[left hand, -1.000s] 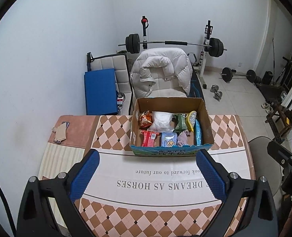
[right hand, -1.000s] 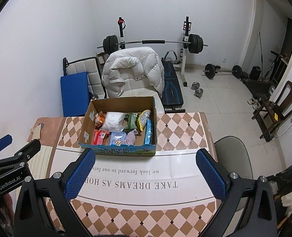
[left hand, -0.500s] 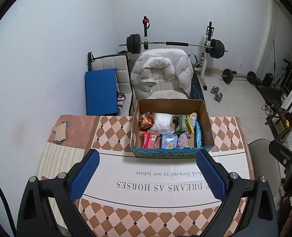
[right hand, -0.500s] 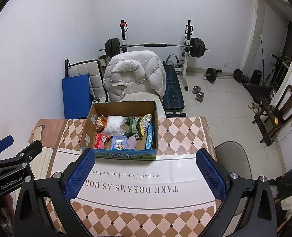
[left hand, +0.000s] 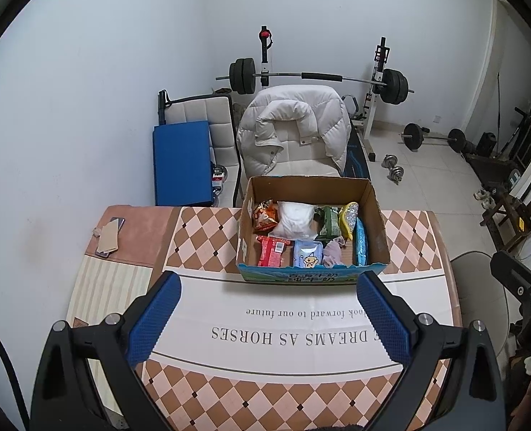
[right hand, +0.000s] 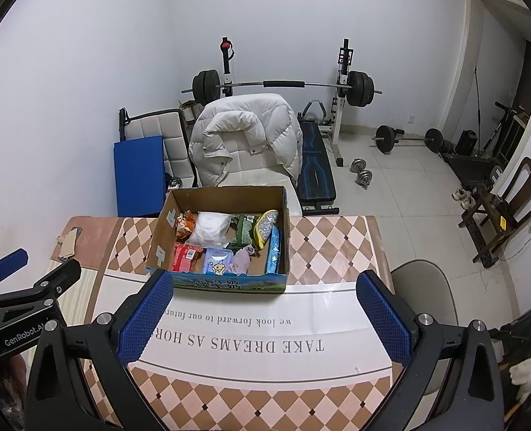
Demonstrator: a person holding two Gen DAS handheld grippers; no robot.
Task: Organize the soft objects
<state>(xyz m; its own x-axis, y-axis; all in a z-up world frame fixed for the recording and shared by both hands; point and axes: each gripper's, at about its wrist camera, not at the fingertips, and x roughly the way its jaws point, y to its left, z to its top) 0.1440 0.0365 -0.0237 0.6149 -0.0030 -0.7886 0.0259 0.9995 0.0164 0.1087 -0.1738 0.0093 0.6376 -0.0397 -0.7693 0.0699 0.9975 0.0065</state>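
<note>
An open cardboard box (left hand: 378, 215) stands at the far side of the table; it also shows in the right wrist view (right hand: 283, 240). Inside lie several soft packs: a white bag (left hand: 294, 217), a red pack (left hand: 271, 251), a light blue tissue pack (left hand: 306, 256), a green pack (left hand: 328, 221), a yellow glittery pouch (left hand: 348, 215) and a pale purple cloth (left hand: 332, 253). My left gripper (left hand: 269, 314) is open and empty above the near table. My right gripper (right hand: 263, 314) is open and empty, right of the left one.
The table wears a checked cloth (left hand: 201, 237) with a white printed band. A phone and cardboard scrap (left hand: 109, 233) lie at the far left. A chair with a white jacket (left hand: 294, 133) stands behind the box. A grey chair (right hand: 420, 283) stands at the right. Gym weights stand beyond.
Both grippers have drawn back and risen a little, so the box sits slightly farther and higher in both views. The jaws have stayed open.
</note>
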